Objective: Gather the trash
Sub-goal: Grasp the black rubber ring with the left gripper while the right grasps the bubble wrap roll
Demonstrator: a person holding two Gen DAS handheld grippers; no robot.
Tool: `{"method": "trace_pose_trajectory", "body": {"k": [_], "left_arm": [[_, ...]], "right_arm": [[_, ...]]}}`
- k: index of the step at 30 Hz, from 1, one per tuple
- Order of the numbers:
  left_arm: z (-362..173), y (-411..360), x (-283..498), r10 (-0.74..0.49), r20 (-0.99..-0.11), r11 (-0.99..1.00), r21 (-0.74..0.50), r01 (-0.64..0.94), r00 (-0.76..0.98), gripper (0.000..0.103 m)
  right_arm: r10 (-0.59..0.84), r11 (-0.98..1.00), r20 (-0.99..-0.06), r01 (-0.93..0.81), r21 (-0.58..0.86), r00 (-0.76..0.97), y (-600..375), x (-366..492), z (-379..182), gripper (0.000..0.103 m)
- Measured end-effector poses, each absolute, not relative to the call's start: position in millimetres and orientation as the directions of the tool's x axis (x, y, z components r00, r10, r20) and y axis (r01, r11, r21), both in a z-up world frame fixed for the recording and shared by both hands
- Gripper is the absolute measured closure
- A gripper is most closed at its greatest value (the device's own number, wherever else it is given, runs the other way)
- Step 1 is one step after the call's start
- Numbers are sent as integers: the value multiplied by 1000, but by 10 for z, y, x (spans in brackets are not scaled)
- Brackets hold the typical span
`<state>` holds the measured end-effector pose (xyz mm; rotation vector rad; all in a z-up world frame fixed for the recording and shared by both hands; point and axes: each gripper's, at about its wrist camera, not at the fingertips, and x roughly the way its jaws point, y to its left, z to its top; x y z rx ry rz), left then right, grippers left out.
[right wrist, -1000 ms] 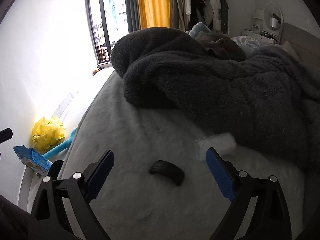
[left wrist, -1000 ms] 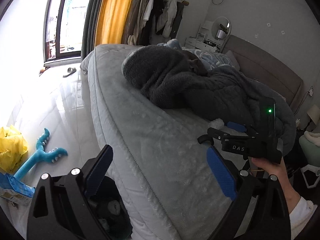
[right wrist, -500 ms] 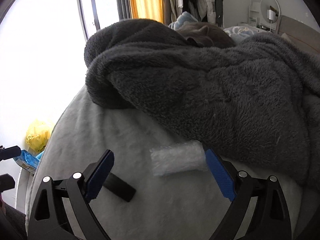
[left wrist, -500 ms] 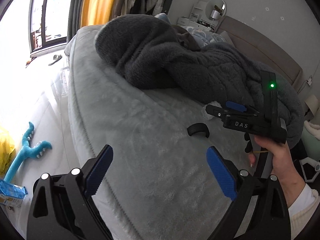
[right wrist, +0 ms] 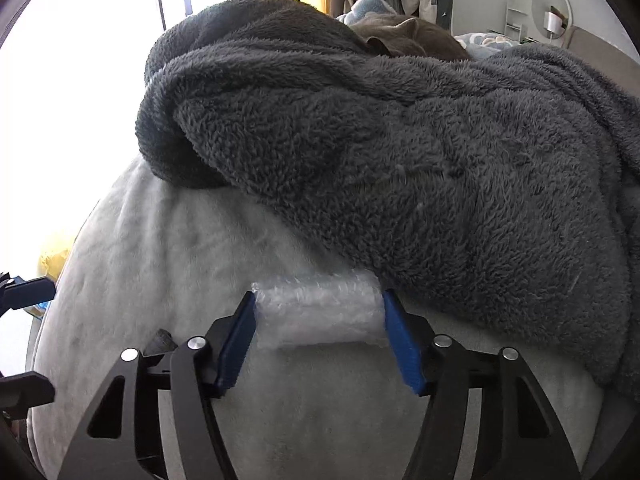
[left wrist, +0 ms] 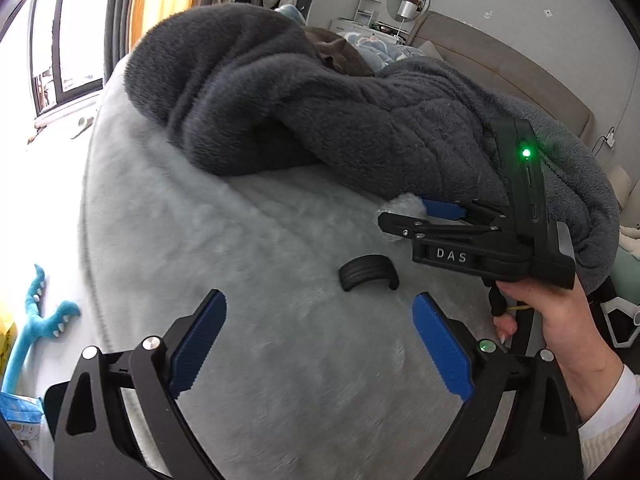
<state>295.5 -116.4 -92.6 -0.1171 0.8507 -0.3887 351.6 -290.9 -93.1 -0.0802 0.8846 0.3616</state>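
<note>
A small roll of clear bubble wrap point(right wrist: 316, 314) lies on the pale grey bedspread point(right wrist: 160, 248), right at the edge of a dark fleece blanket. My right gripper point(right wrist: 319, 320) is closing on it, with a blue pad touching each end of the roll. The left wrist view shows that same right gripper point(left wrist: 408, 214) held in a person's hand point(left wrist: 560, 320), the bubble wrap point(left wrist: 402, 202) at its tips. A black ribbed curved piece point(left wrist: 368, 276) lies on the bed just ahead of my left gripper point(left wrist: 320, 344), which is open and holds nothing.
A bulky dark grey fleece blanket point(left wrist: 320, 112) fills the bed behind the trash. On the floor to the left are a teal plush toy point(left wrist: 36, 320), a blue packet point(left wrist: 20, 408) and something yellow point(right wrist: 54, 252). A padded headboard point(left wrist: 500, 64) stands at the far right.
Both grippers moved forward and down over the bed. The right jaws, wide open before, have narrowed onto the ends of the bubble wrap. The black curved piece now sits close ahead of the left gripper.
</note>
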Motion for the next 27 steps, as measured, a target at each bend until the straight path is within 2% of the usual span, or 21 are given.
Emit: {"method": "trace_pose_trajectory", "body": {"k": [9,21,27], "left_arm": [[-972,-1457,3045,-388,-717,918,-247,310,579,10],[-1143,-1751,3221,-395,-739,915,-262,308,546,29],[-1263,-1878,3312,-345,-770,934,-221,282,536,37]], "right_arm": [[313,940,-717,-312,140,622,-3220,3338,-714,42],[315,940,-710,-308,145,630,-3571,3079,-659,42],[321,938,-701,-316,142,636,-3646,2961,-628,42]]}}
